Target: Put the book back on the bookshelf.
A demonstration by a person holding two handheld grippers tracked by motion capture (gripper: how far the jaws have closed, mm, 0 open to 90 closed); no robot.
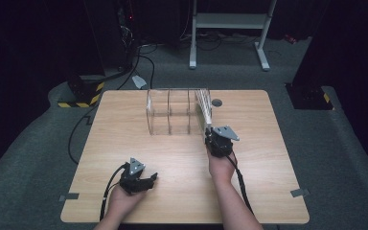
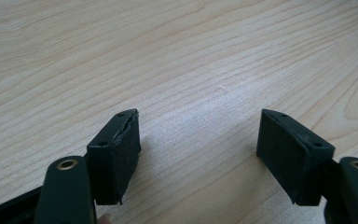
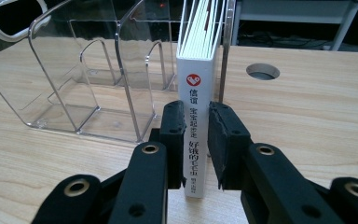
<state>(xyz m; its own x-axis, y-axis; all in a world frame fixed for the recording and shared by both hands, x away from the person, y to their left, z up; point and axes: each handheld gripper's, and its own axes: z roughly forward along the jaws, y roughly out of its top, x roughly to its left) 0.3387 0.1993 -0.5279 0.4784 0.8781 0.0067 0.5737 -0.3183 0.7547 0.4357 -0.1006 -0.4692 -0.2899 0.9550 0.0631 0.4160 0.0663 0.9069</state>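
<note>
From the high view I have the right hand-held gripper point(image 1: 210, 135) at the right end of the clear rack point(image 1: 172, 115) on the desk point(image 1: 124, 143), the left hand-held gripper point(image 1: 146, 181) resting apart. Its own view shows jaws wide, nothing between. The right gripper view shows jaws clamped on the white book's point(image 3: 196, 116) spine, standing in the end slot — inserting or withdrawing, I can't tell — next needs a straight slide along the divider.

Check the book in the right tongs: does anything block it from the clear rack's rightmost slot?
Nothing visible does. The right tongs clamp the white book by its spine, and it already stands upright in the rightmost slot of the clear rack.
</note>
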